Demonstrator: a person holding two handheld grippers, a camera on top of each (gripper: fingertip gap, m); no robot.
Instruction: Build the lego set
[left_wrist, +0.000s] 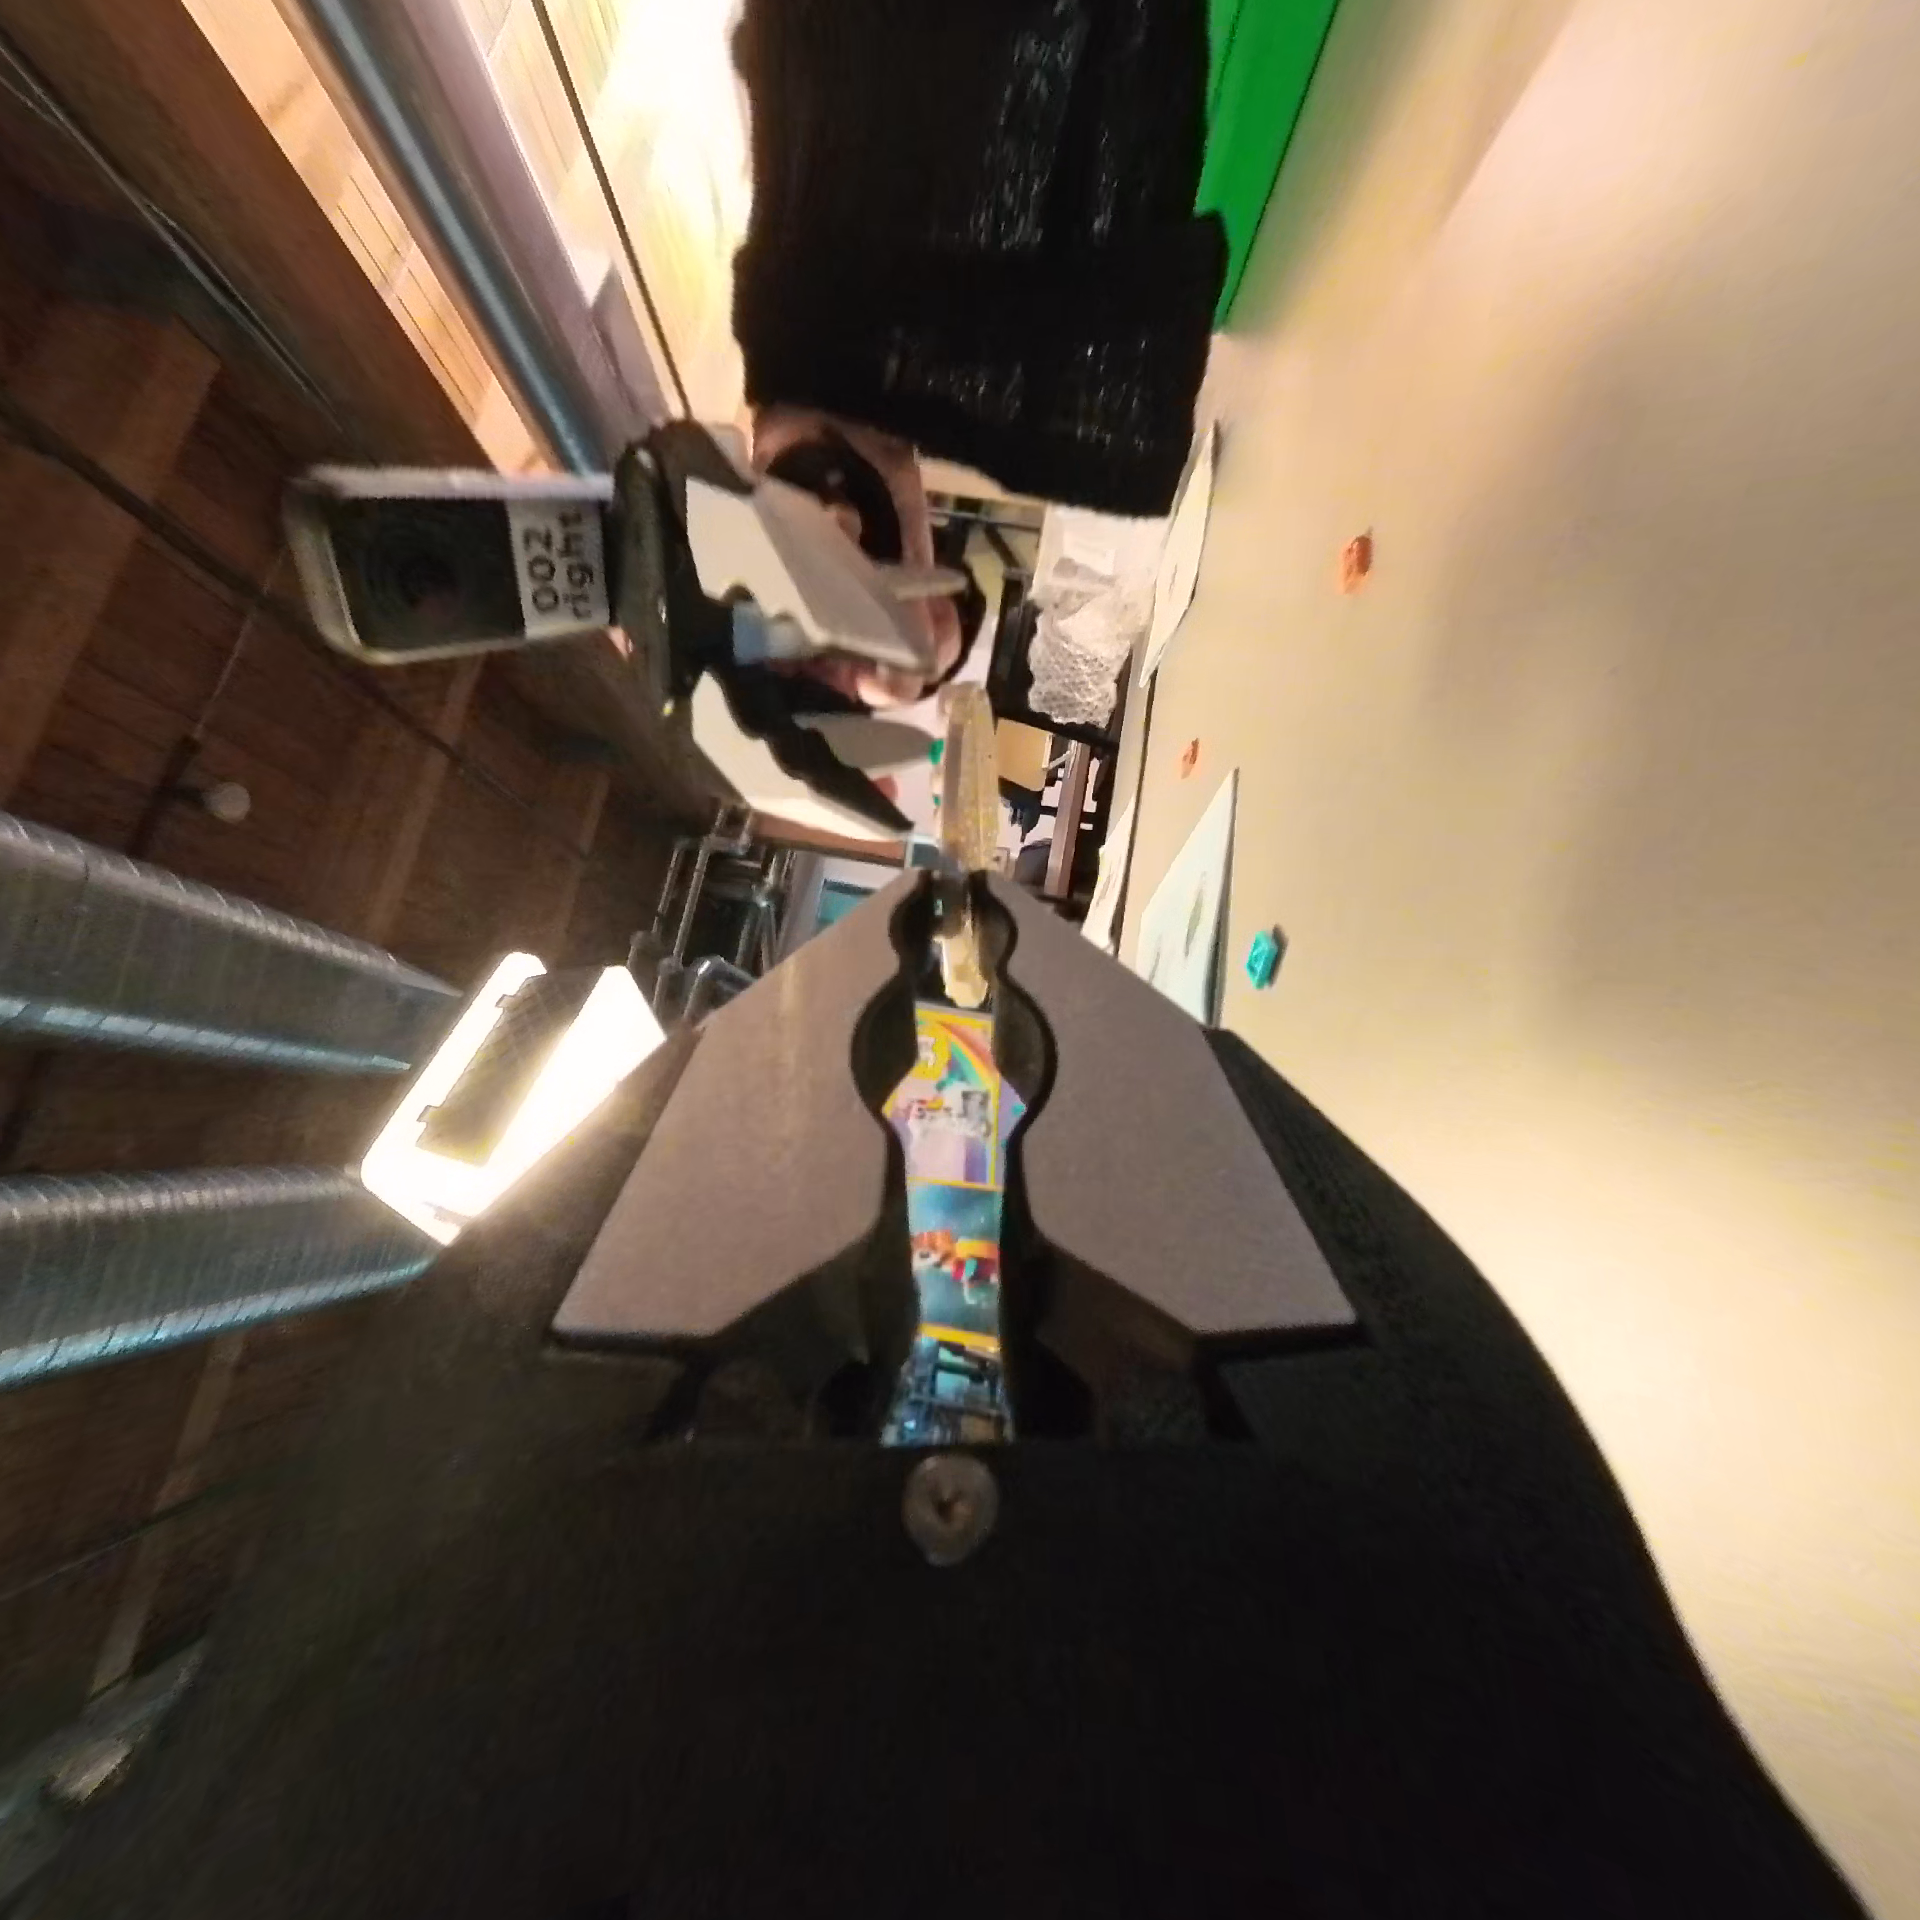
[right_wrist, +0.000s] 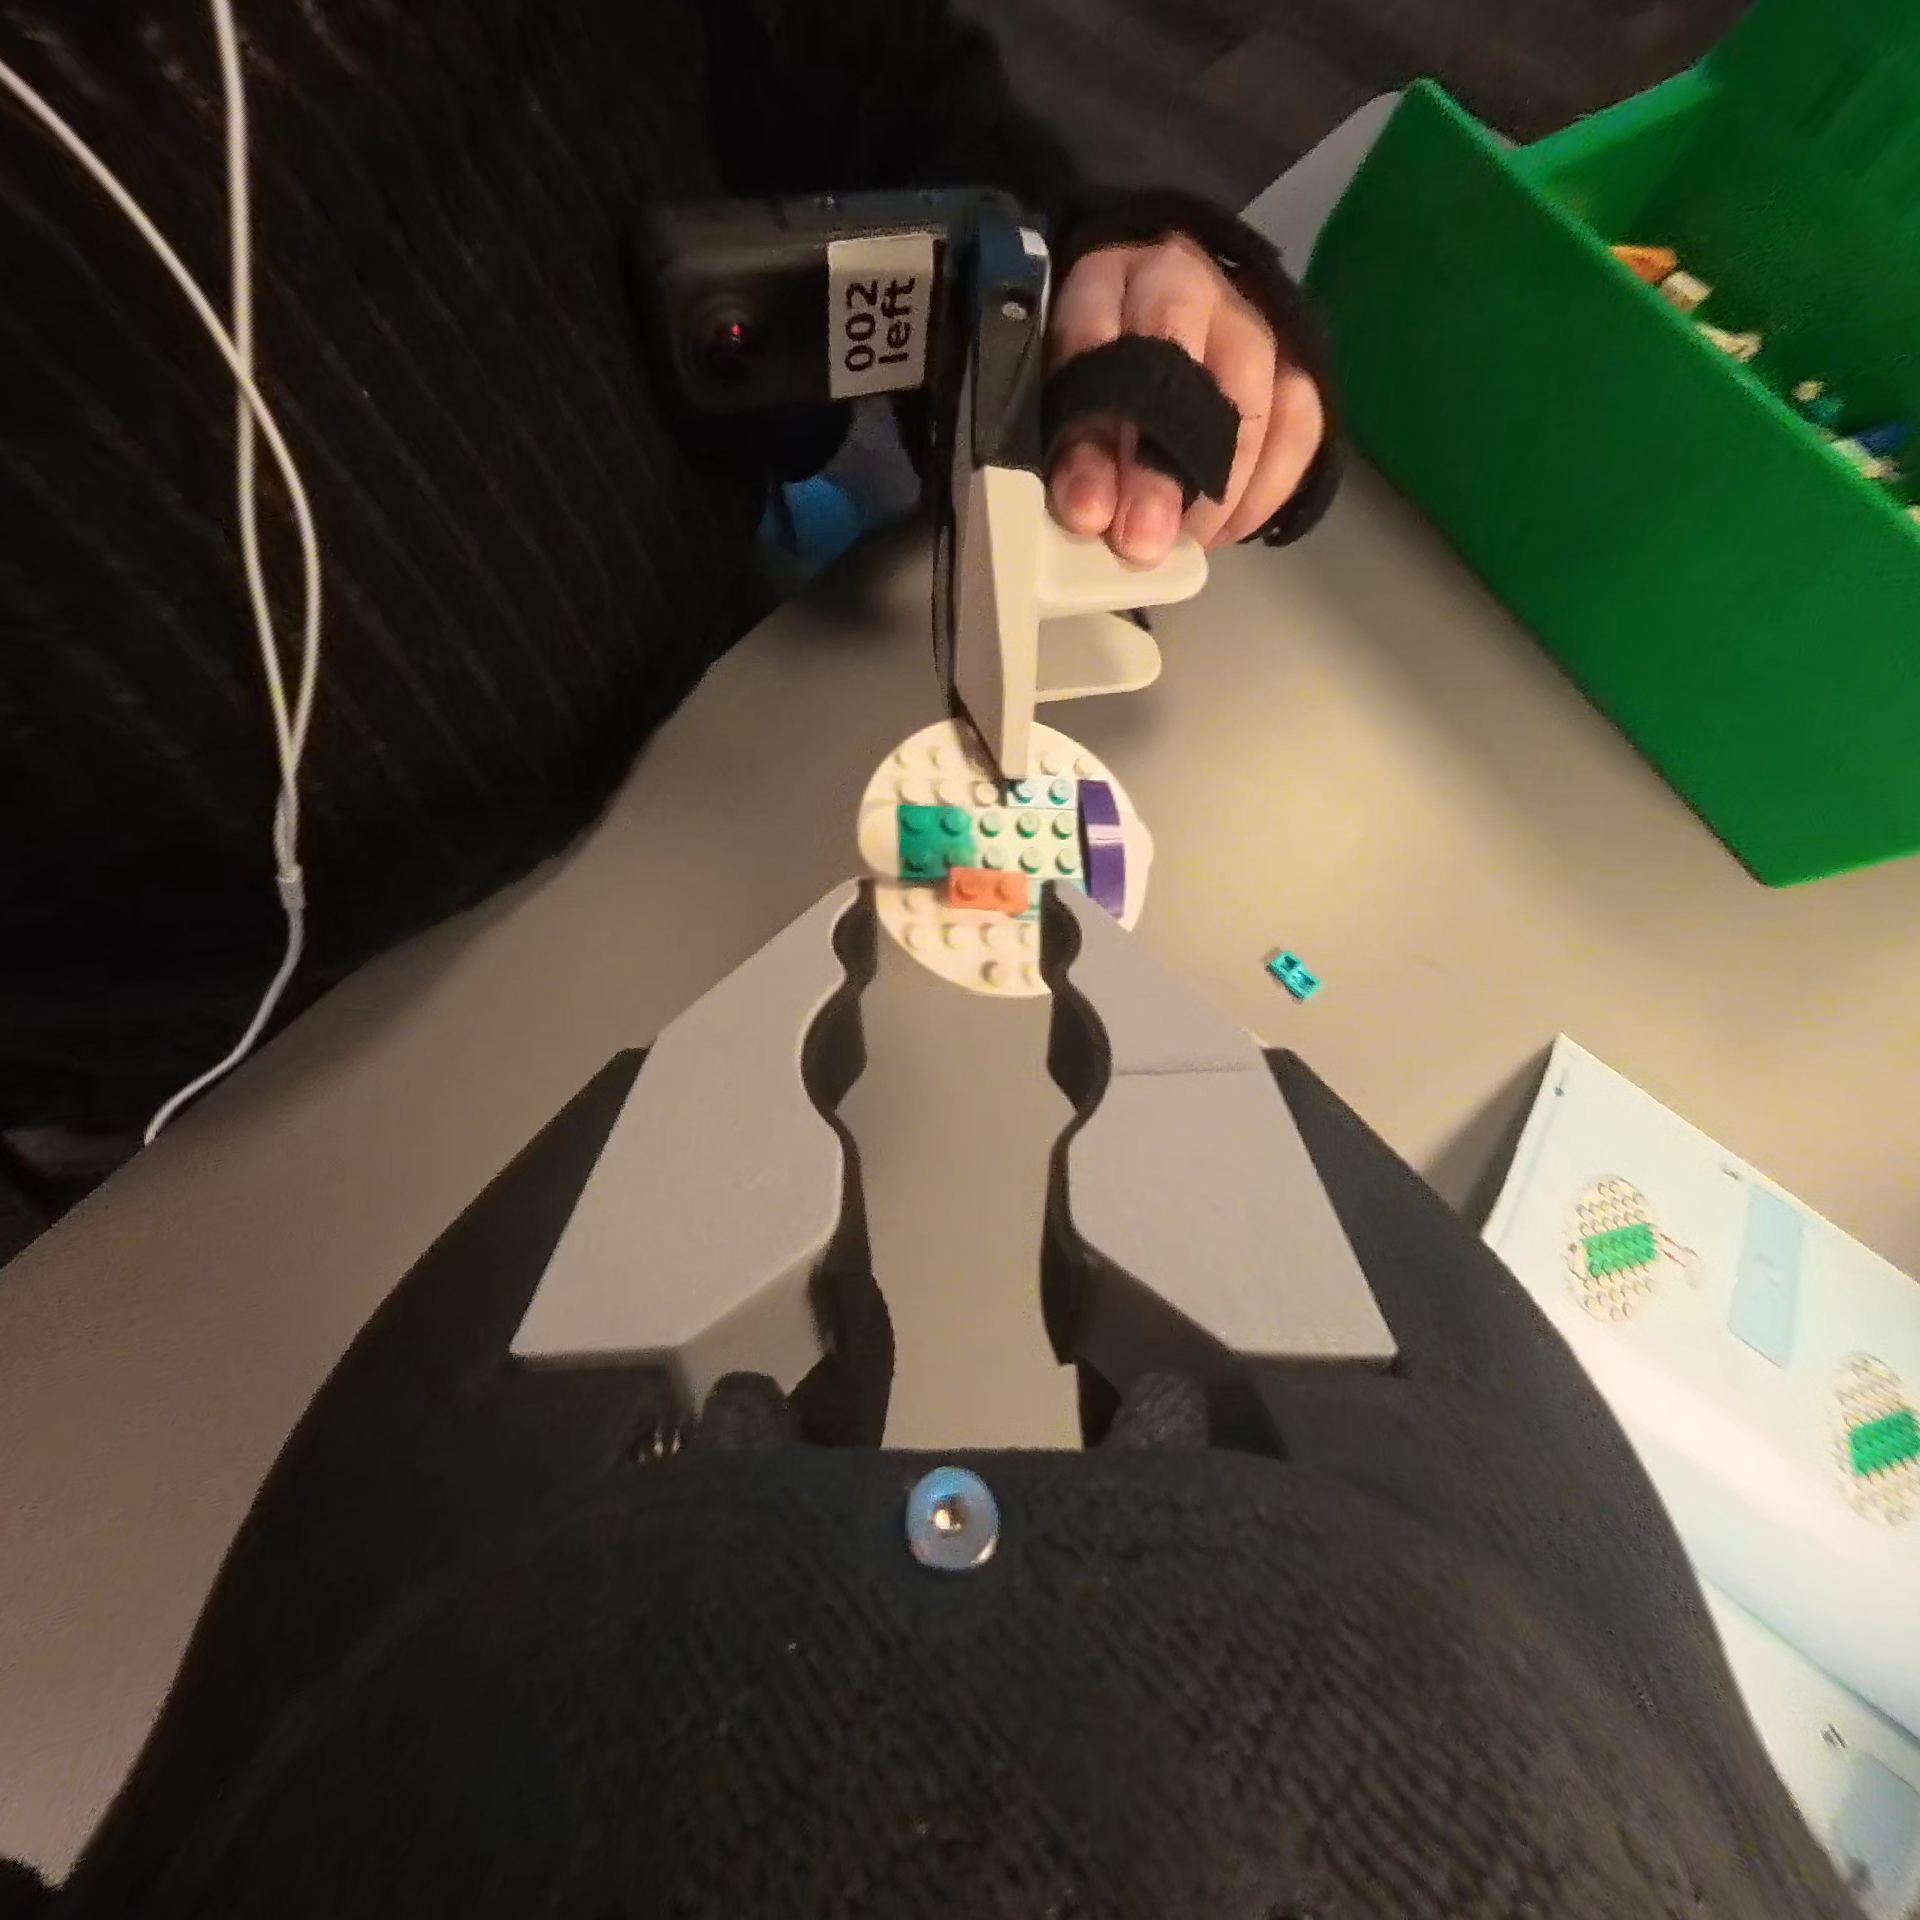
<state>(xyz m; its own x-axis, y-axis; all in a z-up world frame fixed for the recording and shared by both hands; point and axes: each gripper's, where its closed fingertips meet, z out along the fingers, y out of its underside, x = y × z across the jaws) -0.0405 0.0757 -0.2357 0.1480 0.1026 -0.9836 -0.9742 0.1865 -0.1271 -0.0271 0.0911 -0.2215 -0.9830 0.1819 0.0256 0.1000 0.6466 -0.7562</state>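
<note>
My left gripper (left_wrist: 951, 883) is shut on the rim of a round white studded plate (right_wrist: 956, 961), which it holds up above the grey table (right_wrist: 1403, 883). In the left wrist view the plate (left_wrist: 966, 769) shows edge-on. The plate carries a dark green brick (right_wrist: 930, 836), a pale mint plate (right_wrist: 1023, 842), a purple piece (right_wrist: 1101, 842) and an orange brick (right_wrist: 987, 890). My right gripper (right_wrist: 966, 904) is open, its tips either side of the plate's lower part near the orange brick. It also shows in the left wrist view (left_wrist: 925, 665). The left gripper (right_wrist: 1003, 769) grips the plate's top edge.
A green bin (right_wrist: 1558, 468) of loose bricks stands at the right. A small teal brick (right_wrist: 1294, 975) lies on the table. An instruction booklet (right_wrist: 1714, 1351) lies at lower right. Two orange bricks (left_wrist: 1356, 561) lie farther off. A white cable (right_wrist: 281, 623) hangs at left. Only a small space, under 4 cm, lies between the two pairs of fingers.
</note>
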